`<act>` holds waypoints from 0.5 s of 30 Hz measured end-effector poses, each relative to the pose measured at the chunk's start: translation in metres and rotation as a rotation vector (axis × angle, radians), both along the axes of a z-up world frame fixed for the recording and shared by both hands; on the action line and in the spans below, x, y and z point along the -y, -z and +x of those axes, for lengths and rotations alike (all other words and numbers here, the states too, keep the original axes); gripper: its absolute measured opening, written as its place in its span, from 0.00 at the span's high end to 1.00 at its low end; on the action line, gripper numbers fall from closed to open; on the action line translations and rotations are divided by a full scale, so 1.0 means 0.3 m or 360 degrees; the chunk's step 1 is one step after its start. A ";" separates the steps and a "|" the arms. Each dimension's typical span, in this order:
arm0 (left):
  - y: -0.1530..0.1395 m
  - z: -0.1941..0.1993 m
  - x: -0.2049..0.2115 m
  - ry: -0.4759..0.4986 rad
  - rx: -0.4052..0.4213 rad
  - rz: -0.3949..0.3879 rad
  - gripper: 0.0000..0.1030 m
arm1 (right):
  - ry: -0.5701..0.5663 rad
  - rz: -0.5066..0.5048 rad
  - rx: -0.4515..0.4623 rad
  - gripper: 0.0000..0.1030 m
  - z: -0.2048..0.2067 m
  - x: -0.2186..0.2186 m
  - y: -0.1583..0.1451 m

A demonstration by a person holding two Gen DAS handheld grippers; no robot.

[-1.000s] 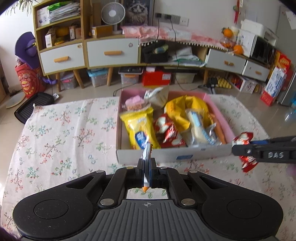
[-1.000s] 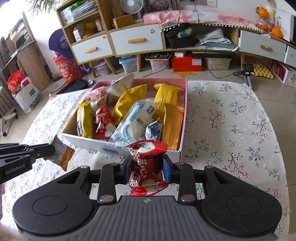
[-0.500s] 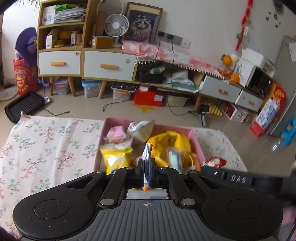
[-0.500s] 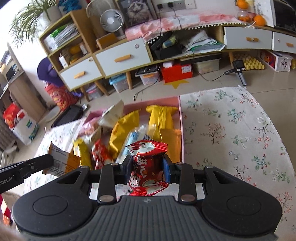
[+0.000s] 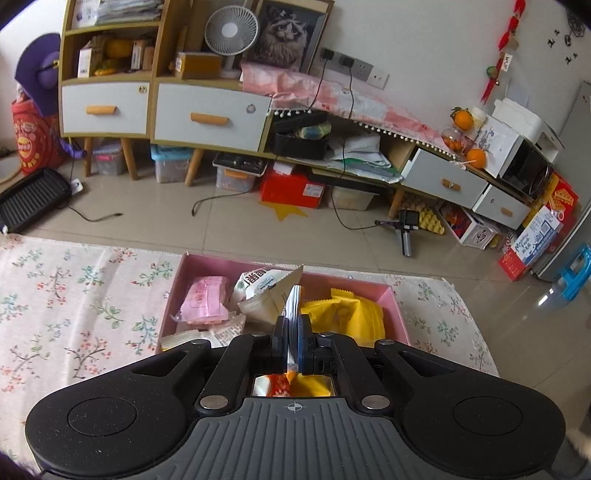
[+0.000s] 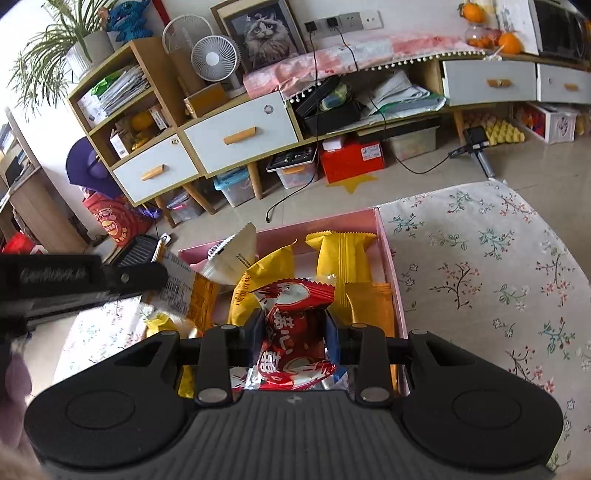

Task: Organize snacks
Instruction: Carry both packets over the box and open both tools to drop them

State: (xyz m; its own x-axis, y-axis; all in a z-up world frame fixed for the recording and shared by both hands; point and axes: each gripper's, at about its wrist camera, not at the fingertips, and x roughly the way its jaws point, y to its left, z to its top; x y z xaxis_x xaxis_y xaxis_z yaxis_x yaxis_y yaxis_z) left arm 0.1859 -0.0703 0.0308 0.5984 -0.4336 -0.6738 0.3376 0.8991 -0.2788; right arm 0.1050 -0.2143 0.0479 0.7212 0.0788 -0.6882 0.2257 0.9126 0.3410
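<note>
A pink box (image 5: pixel 395 302) full of snack packets sits on the flowered tablecloth (image 5: pixel 74 302); it also shows in the right wrist view (image 6: pixel 388 243). My left gripper (image 5: pixel 292 332) is shut on a thin orange packet (image 5: pixel 293 306) seen edge-on, held over the box. In the right wrist view that packet (image 6: pixel 188 291) hangs from the left gripper (image 6: pixel 162 275) over the box's left side. My right gripper (image 6: pixel 295 332) is shut on a red and white snack packet (image 6: pixel 295 332), held above the box's near part.
In the box lie a pink packet (image 5: pixel 207 302), a white packet (image 5: pixel 266 288) and yellow packets (image 6: pixel 343 254). Beyond the table edge stand low cabinets with drawers (image 5: pixel 207 118), a fan (image 5: pixel 231 33), storage boxes (image 5: pixel 291 188) and a tripod (image 5: pixel 402 229) on the floor.
Both grippers rose and moved forward from beside the box's front edge to above the box, each keeping its packet. The left gripper now appears closer in the right wrist view.
</note>
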 end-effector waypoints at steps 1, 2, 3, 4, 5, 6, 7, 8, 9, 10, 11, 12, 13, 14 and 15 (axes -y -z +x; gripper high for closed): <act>0.008 0.011 0.002 -0.0009 -0.0017 -0.0003 0.98 | 0.0002 -0.0015 0.0002 0.70 0.000 0.000 0.003; 0.016 0.021 0.007 -0.0010 -0.0030 0.0001 0.98 | 0.0002 -0.0029 0.0003 0.70 -0.002 -0.004 0.006; 0.022 0.029 0.013 -0.0010 -0.0037 0.0014 0.97 | 0.0001 -0.0037 0.0007 0.70 0.003 -0.010 0.007; 0.028 0.035 0.020 -0.0011 -0.0036 0.0042 0.97 | 0.0001 -0.0038 0.0019 0.69 0.002 -0.009 0.008; 0.031 0.041 0.027 -0.0008 -0.0031 0.0071 0.97 | 0.0001 -0.0034 0.0029 0.68 0.003 -0.009 0.007; 0.035 0.044 0.032 0.0001 -0.0031 0.0090 0.91 | 0.0002 -0.0027 0.0041 0.67 0.001 -0.006 0.005; 0.036 0.047 0.033 0.0013 -0.0033 0.0089 0.90 | 0.0014 -0.0022 0.0057 0.65 -0.002 0.000 0.002; 0.034 0.046 0.031 0.0016 -0.0030 0.0078 0.90 | 0.0023 -0.0015 0.0069 0.57 -0.007 0.004 -0.004; 0.032 0.042 0.030 0.0017 -0.0027 0.0074 0.90 | 0.0024 -0.0007 0.0080 0.53 -0.007 0.005 -0.009; 0.031 0.038 0.030 0.0020 -0.0022 0.0076 0.86 | 0.0026 0.0000 0.0096 0.48 -0.011 0.009 -0.015; 0.029 0.035 0.031 0.0022 -0.0018 0.0086 0.84 | 0.0028 0.0002 0.0108 0.47 -0.013 0.012 -0.023; 0.028 0.030 0.031 0.0021 -0.0013 0.0101 0.80 | 0.0027 0.0002 0.0116 0.47 -0.012 0.014 -0.029; 0.026 0.025 0.030 0.0020 -0.0008 0.0114 0.76 | 0.0027 0.0004 0.0122 0.46 -0.013 0.017 -0.034; 0.022 0.016 0.027 0.0021 -0.0002 0.0122 0.75 | 0.0035 0.0010 0.0128 0.43 -0.016 0.021 -0.042; 0.018 0.009 0.024 0.0023 0.0002 0.0126 0.70 | 0.0043 0.0015 0.0130 0.42 -0.017 0.024 -0.045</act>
